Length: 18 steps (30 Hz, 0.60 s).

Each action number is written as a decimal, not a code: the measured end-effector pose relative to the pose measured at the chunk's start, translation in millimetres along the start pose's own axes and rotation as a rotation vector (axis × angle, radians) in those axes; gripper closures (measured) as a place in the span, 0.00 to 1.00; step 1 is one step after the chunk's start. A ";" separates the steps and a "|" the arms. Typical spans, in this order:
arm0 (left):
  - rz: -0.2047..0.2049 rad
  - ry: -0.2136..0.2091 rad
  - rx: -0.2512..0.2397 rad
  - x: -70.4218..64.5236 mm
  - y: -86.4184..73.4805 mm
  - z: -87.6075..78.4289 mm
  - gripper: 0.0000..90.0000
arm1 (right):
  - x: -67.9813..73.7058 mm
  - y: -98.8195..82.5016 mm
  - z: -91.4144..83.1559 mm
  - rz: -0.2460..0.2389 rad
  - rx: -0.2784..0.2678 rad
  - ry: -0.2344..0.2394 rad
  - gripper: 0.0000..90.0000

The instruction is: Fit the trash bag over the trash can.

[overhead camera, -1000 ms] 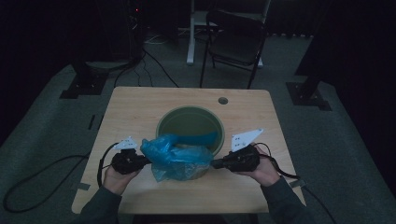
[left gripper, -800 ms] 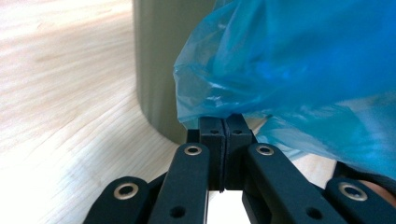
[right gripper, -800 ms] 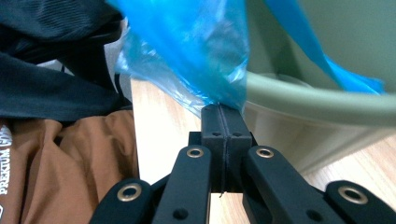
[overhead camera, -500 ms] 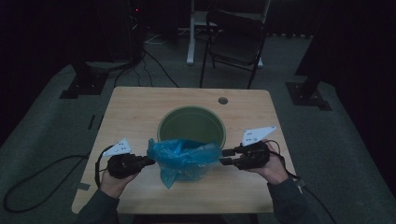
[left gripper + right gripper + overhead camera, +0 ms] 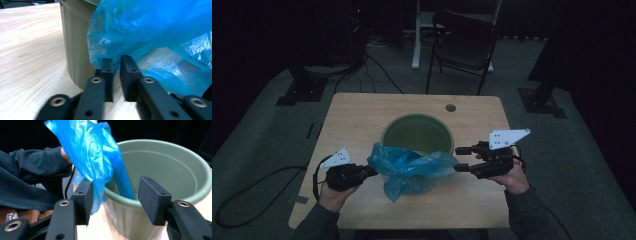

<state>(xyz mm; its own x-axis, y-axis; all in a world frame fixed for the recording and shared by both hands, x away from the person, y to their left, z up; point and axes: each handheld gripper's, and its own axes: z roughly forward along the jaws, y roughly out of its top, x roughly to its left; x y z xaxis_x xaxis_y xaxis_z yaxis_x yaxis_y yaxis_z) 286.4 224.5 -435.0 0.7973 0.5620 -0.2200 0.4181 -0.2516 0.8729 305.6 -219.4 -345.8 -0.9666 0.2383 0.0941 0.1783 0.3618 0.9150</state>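
A green bucket [image 5: 417, 120] stands in the middle of the wooden table [image 5: 362, 115]. A blue plastic bag [image 5: 412, 167] lies crumpled over its near rim and hangs down the front wall. My left gripper [image 5: 373, 171] points at the bag's left edge. Its jaws [image 5: 117, 62] have just been opening and stand a narrow gap apart, with the bag's [image 5: 150, 30] hem at their tips beside the bucket wall [image 5: 75, 50]. My right gripper [image 5: 458, 159] is off the bag's right end. Its jaws [image 5: 115, 195] have just been opening wide, and loose film [image 5: 92, 152] brushes the left jaw without being pinched, in front of the bucket [image 5: 160, 165].
A small round hole [image 5: 450, 107] sits near the table's far right corner. A dark chair [image 5: 462, 45] stands on the floor behind the table, with black stand bases on either side. A cable [image 5: 257, 185] trails across the floor at the left.
Both grippers have let go of the bag, which was stretched between them. The right gripper has drawn back to the right and risen. The bag has slumped onto the bucket's near rim.
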 end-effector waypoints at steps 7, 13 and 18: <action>0.030 -0.046 -0.057 -1.5 3.9 -16.2 0.63 | -9.4 0.9 10.9 0.101 0.040 -0.041 0.92; 0.077 -0.051 -0.126 -5.1 10.6 -31.3 0.56 | -17.0 -1.9 13.0 0.164 0.063 -0.090 0.93; 0.121 -0.021 -0.192 -11.4 21.1 -38.1 0.50 | -17.6 -0.5 13.5 0.171 0.071 -0.090 0.93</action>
<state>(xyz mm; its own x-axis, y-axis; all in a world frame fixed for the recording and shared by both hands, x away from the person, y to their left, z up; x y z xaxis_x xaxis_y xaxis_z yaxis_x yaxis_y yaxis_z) 269.6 242.8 -397.5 0.8466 0.5194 -0.1160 0.2299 -0.1603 0.9599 325.0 -211.6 -353.2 -0.9014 0.3803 0.2072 0.3540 0.3713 0.8584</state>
